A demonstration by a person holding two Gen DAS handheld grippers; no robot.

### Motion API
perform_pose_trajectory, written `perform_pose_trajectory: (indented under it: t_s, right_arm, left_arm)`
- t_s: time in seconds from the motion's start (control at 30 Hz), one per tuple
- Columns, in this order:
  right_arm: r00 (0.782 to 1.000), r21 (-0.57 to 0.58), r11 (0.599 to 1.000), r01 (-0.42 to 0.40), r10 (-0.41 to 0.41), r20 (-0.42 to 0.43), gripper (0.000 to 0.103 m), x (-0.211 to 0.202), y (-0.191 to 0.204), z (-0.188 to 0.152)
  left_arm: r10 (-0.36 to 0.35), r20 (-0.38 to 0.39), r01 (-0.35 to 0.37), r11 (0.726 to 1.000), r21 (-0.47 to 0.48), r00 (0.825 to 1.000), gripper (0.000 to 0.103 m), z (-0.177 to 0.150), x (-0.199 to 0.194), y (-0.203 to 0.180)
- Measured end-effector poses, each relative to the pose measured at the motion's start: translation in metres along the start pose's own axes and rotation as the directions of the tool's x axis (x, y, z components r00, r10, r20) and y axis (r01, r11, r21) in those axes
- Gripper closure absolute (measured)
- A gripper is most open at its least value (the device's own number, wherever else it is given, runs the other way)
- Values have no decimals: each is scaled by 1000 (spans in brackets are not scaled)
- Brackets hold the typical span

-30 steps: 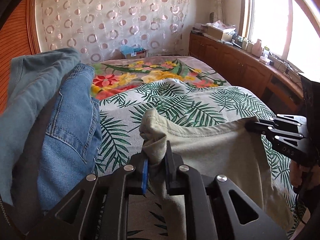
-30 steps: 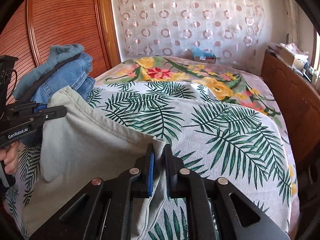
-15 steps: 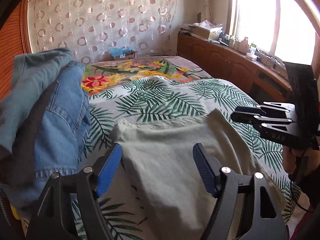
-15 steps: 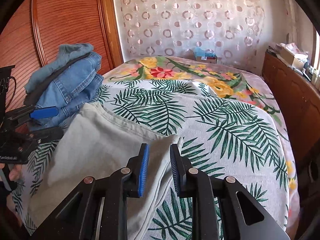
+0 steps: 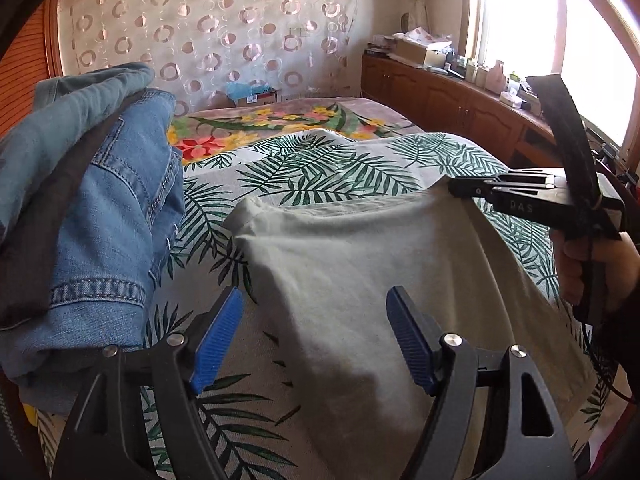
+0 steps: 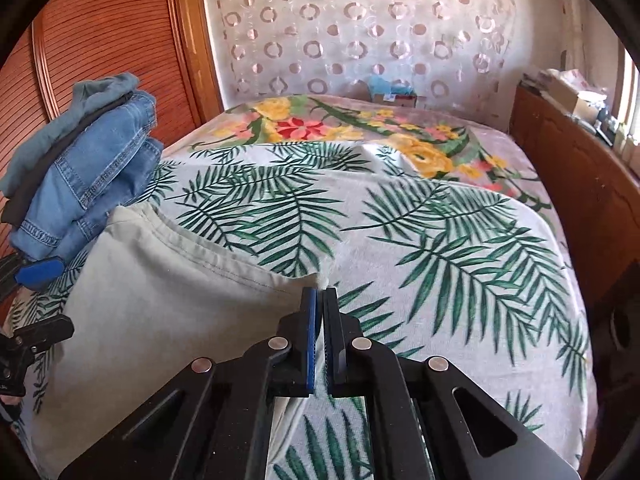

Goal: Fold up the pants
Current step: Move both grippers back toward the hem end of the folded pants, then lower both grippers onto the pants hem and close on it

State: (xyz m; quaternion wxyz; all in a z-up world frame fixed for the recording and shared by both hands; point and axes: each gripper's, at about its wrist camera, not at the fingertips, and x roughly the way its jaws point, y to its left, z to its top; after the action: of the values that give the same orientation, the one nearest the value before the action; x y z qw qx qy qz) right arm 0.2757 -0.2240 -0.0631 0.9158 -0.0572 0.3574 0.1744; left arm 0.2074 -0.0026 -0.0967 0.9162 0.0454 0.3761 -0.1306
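Pale grey-green pants (image 5: 380, 248) lie folded and flat on the palm-leaf bedsheet (image 6: 440, 240). My left gripper (image 5: 314, 336) stands open just above their near left part, its blue pads (image 5: 218, 336) wide apart with nothing pressed between them. In the right wrist view the pants (image 6: 160, 288) fill the lower left, and the left gripper (image 6: 40, 300) shows at the left edge. My right gripper (image 6: 320, 294) is shut, its tips right at the pants' far right corner. That gripper (image 5: 454, 189) also appears in the left wrist view. Whether any cloth is pinched there is not visible.
A stack of folded jeans (image 5: 112, 216) sits on the bed's left side, close to the pants (image 6: 88, 168). A wooden wardrobe door (image 6: 112, 40) stands behind it. A wooden cabinet (image 5: 460, 100) with clutter runs along the right under the window. A box (image 6: 392, 92) lies beyond the bed's far end.
My left gripper let go of the pants' corner, opened wide and drew back. The cloth dropped flat. My right gripper opened a little, then shut again at the far right corner.
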Motion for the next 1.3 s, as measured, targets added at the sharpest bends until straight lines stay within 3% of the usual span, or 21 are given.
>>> perform_pose_trajectory:
  t_s: [0.17,0.4,0.6,0.93,1.3]
  right_arm:
    - [1000,-1,1000,9,-9,-24,100,-2,3,-2]
    - [999,-30,998,-53,53,3,84,-47,12,-21]
    - [995,-66,993,-101,103,18,84,-98,31,-59]
    - [995,-48,994,-100,102,25,84,-157,42,-121]
    - [995,-33,995,-93,94,16,84,-184,51,-147]
  left_arm:
    - [-4,3,4,1000,-12,1000,28,-3,-5,1]
    - [-26,17,26,1000,-14,1000,28,-13,-26,-4]
    - [-33,17,33,999,-15,999,28,-25,-43,-11]
    - [-24,10,24,1000,-1,1000,28,-57,-66,-25]
    - [-24,0,24,1000,-21,1000,28,-79,-78,-30]
